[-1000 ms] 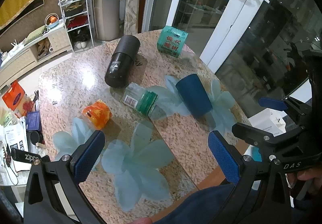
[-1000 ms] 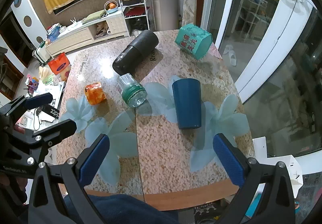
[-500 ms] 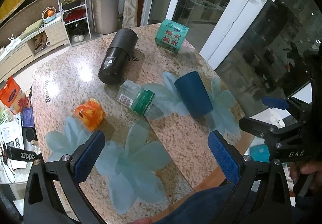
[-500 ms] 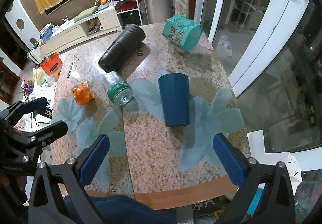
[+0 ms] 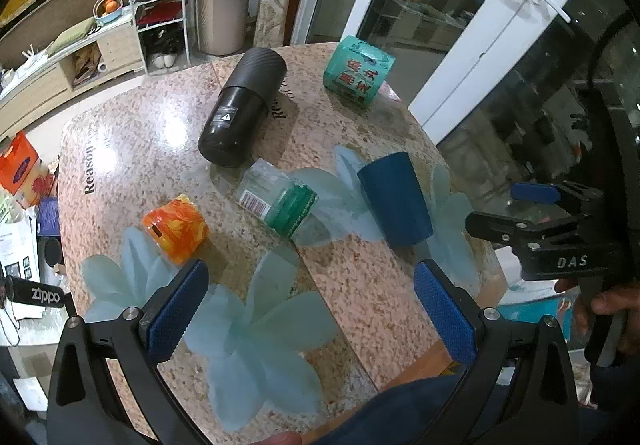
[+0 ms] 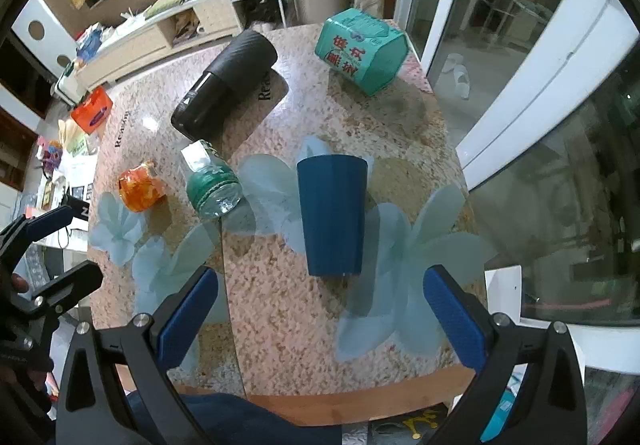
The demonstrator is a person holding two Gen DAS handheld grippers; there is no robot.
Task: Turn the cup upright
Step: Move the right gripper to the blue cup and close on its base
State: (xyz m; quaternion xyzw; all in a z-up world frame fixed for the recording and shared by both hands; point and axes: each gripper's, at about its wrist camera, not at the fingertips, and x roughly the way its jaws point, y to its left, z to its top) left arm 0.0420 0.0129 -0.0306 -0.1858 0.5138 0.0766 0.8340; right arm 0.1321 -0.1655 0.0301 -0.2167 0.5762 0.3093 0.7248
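Note:
A dark blue cup (image 6: 332,213) lies on its side on the granite table (image 6: 280,317), its wide mouth toward the far side and its narrower base toward me. It also shows in the left wrist view (image 5: 394,199), right of centre. My right gripper (image 6: 320,317) is open and empty, hovering just short of the cup's base. My left gripper (image 5: 310,309) is open and empty, above the table's near edge, left of the cup. The right gripper also shows at the right edge of the left wrist view (image 5: 532,205).
A clear bottle with a green cap (image 6: 210,181), a black cylinder (image 6: 224,89), a teal tin (image 6: 360,49) and an orange jar (image 6: 140,185) lie on the table. Pale blue flower decals mark the tabletop. Glass doors (image 6: 520,65) stand to the right.
Both grippers have moved forward toward the table. The cup looms larger and more centred between the right gripper's fingers. Nothing on the table has moved.

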